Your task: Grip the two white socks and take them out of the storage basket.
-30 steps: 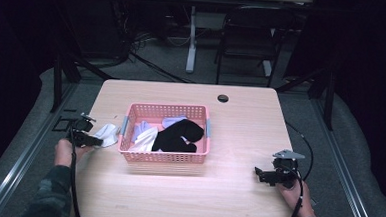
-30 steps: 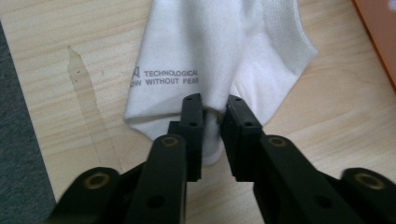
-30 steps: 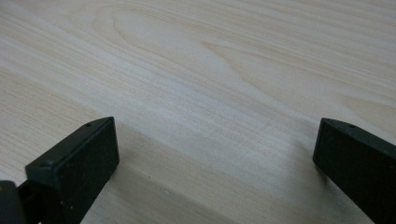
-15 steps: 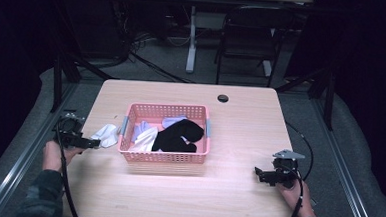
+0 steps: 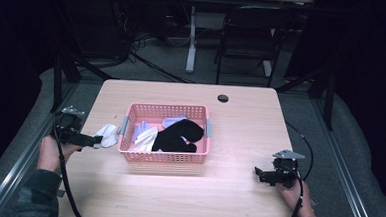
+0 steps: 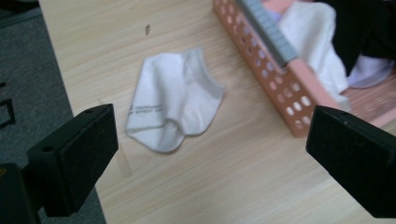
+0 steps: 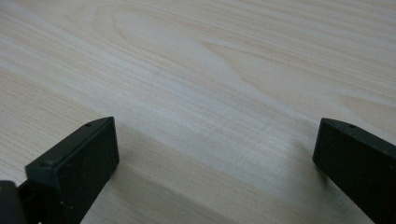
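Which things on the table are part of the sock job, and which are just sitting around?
Part of the job:
- white sock, flat on the table beside the basket
- pink basket, holding white and black clothes
- left gripper, jaws just opened, nothing between them

Just lying about:
- right gripper, open over bare table
- dark round hole in the tabletop
- chair behind the table

Three cameras: one high and fixed, one on each gripper.

From above your side you look forward and down on the whole table [image 5: 240, 116]. Your left gripper view sits close over the sock [image 6: 175, 105] and basket [image 6: 280, 88], both also seen from above; your right one skims bare tabletop.
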Tool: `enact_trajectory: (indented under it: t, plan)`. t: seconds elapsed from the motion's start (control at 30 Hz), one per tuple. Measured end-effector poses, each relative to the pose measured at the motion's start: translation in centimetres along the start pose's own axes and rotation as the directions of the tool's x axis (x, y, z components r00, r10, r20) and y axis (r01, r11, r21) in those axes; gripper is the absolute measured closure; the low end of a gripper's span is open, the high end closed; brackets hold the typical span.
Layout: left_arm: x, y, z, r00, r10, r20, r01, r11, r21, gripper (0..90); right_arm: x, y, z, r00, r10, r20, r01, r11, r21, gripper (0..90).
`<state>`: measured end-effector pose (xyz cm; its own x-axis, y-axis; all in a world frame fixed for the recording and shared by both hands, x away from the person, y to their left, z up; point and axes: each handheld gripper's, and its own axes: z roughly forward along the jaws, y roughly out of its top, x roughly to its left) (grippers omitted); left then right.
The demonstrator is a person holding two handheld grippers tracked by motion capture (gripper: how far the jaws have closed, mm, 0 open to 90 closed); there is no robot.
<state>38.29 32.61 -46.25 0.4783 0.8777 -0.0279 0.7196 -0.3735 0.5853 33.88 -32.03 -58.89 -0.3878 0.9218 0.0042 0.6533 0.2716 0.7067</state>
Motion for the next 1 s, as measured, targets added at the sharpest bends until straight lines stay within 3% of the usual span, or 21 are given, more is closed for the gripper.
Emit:
enact_trajectory:
  t: [0.3,0.43,0.77,0.93,1.0]
  plan:
    - [-1.9,2.5,0.5,0.9972,0.070,0.028,-0.070,0.9975,0.001,0.2,0.1,0.0,0.0,1.0000,0.006,0.000,-0.006,1.000,-0.006,0.0]
    - [-3.4,4.2,1.3,0.9915,0.121,0.046,-0.122,0.9922,0.021,0.2,0.0,0.0,0.0,1.0000,0.004,0.001,-0.004,1.000,-0.003,0.0]
    - [-5.7,6.9,3.6,0.9753,0.205,0.082,-0.212,0.9736,0.085,1.9,0.0,0.0,0.0,1.0000,0.000,0.000,0.000,1.000,0.000,0.0]
    - [-6.7,7.9,5.3,0.9673,0.231,0.106,-0.243,0.9621,0.124,6.3,0.0,0.0,0.0,1.0000,0.000,0.000,0.000,1.000,0.000,0.0]
    - [-7.1,8.2,5.9,0.9621,0.247,0.115,-0.262,0.9542,0.144,8.4,0.0,0.0,0.0,1.0000,0.000,0.000,0.000,1.000,0.000,0.0]
